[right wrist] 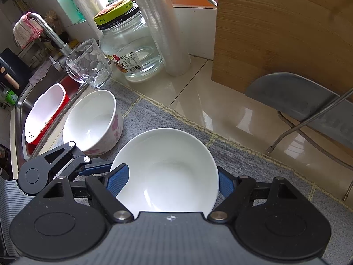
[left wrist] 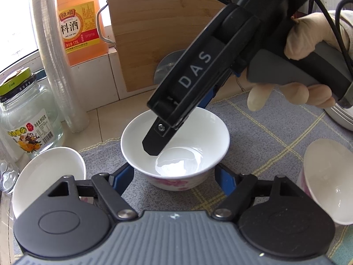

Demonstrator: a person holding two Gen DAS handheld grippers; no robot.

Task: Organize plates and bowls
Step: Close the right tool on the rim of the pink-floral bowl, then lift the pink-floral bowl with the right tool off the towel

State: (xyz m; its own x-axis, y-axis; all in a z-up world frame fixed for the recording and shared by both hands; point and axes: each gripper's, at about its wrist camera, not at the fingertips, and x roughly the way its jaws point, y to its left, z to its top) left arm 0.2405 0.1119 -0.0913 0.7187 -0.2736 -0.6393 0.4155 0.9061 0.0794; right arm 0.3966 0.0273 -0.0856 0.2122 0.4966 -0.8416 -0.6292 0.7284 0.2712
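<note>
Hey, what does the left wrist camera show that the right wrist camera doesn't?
Only left wrist: a gloved hand and a white ceramic bowl at the right edge. Only right wrist: a steel sink tap and a red-and-white plastic basin. Both: the white pink-flowered bowl on the grey checked mat, and the green-lidded glass jar.

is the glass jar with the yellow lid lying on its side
No, the glass jar stands upright on the counter with its yellow lid on top, beside the glass mug.

Bright daylight from the window behind; glare on the glossy white ceramic bowl (left wrist: 175, 145) and pale tiled counter (right wrist: 220, 108); fisheye-bent edges; sharp throughout.
</note>
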